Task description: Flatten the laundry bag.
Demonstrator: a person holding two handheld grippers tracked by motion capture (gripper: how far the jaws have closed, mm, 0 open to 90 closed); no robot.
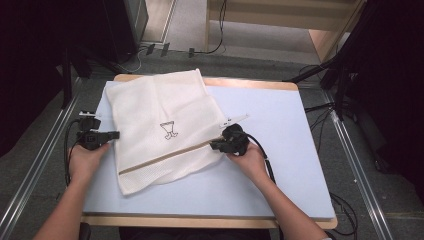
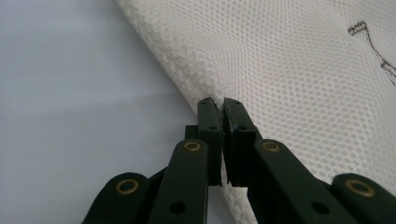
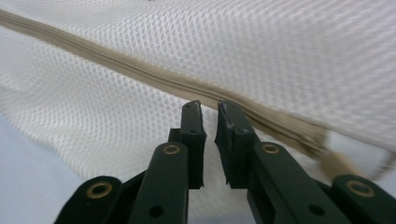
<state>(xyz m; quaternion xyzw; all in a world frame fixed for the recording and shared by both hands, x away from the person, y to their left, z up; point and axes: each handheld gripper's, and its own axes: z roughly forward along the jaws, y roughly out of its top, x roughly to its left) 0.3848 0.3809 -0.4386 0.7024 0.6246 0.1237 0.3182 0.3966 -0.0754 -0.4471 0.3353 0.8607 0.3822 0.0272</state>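
High view: left tongs (image 1: pixel 114 134) pinch mesh bag (image 1: pixel 160 107) edge; right tongs (image 1: pixel 214 145) slightly apart at zipper (image 1: pixel 165 156).

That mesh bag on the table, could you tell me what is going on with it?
A person is working on a white mesh laundry bag lying flat on the table. The left gripper has its jaws pinched shut on the bag's edge. The right gripper sits at the beige zipper, jaws slightly apart and gripping nothing.

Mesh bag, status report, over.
Left gripper shut on mesh bag edge. Right gripper slightly open at the zipper, holding nothing. Nothing in the way.
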